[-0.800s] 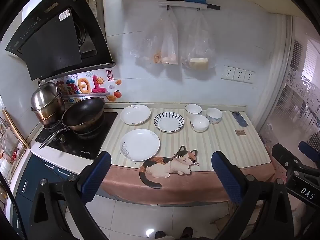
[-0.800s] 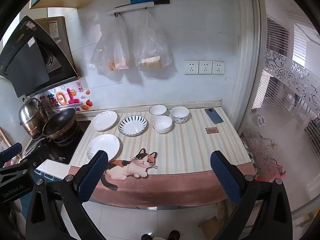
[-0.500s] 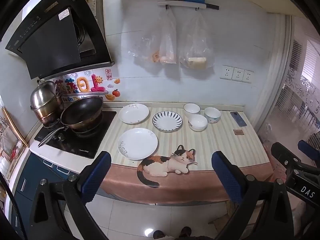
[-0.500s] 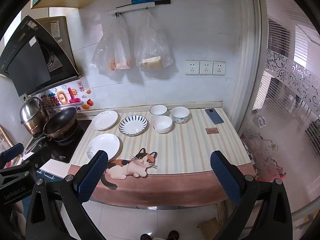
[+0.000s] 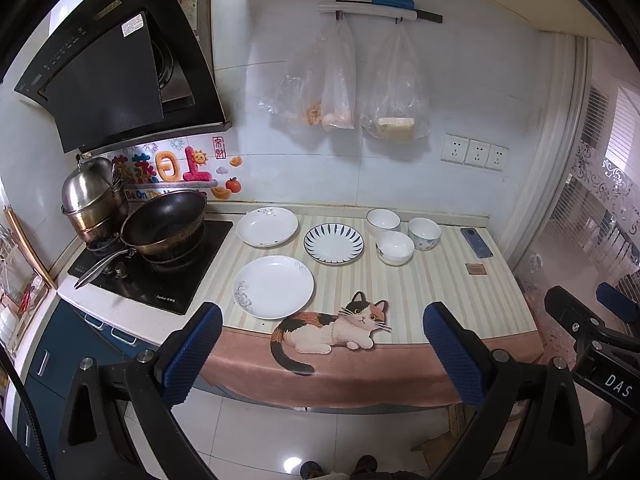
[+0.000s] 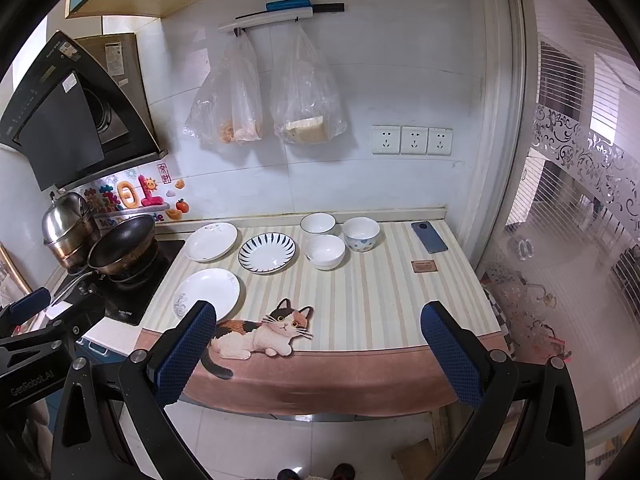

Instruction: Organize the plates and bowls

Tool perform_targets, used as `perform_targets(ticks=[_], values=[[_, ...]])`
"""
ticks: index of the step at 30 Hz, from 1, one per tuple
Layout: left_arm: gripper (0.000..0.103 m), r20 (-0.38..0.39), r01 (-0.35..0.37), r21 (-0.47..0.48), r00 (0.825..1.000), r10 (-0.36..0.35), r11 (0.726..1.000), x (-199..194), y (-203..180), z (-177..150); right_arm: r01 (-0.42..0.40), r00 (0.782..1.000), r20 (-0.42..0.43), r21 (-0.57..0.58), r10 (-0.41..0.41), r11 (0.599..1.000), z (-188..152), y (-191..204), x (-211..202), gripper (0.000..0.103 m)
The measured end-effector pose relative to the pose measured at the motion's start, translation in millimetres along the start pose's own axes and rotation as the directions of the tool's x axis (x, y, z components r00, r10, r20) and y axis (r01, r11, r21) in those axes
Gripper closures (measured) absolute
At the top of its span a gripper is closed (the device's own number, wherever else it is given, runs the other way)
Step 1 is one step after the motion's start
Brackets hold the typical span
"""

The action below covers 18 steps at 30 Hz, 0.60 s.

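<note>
Three plates lie on the striped counter (image 5: 452,292): a large white plate (image 5: 273,286) nearest me, a white plate (image 5: 267,227) behind it by the wall, and a blue-striped plate (image 5: 333,243) to its right. Three bowls cluster further right: a white bowl (image 5: 383,220) at the back, a dotted bowl (image 5: 424,233) beside it, a white bowl (image 5: 395,247) in front. My left gripper (image 5: 326,354) and right gripper (image 6: 320,354) both hang open and empty, well short of the counter's front edge. The right wrist view shows the same plates (image 6: 207,293) and bowls (image 6: 325,251).
A black wok (image 5: 164,226) and a steel pot (image 5: 90,196) stand on the hob (image 5: 160,280) at the left. A phone (image 5: 476,242) and a small brown card (image 5: 475,269) lie at the counter's right. Plastic bags (image 5: 332,92) hang on the wall. A cat picture (image 5: 332,330) decorates the counter cloth.
The scene has shifted only slightly in both views; the left wrist view drifted a little. Both grippers stay wide open and nothing on the counter has moved.
</note>
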<state>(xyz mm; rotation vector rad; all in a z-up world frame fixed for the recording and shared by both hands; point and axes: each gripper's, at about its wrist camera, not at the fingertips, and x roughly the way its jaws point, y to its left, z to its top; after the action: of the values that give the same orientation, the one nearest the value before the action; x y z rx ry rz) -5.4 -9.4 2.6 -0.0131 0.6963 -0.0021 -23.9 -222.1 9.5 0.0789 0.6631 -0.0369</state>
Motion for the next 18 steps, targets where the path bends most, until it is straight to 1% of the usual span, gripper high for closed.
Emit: perform_targets(ticks=[18], values=[[0.0, -0.001, -0.01, -0.009, 1.0, 0.01, 1.0, -3.7, 7.0, -8.5, -0.028, 1.0, -0.007, -0.008, 0.027, 1.0, 0.0, 2.9, 3.5, 0.0]])
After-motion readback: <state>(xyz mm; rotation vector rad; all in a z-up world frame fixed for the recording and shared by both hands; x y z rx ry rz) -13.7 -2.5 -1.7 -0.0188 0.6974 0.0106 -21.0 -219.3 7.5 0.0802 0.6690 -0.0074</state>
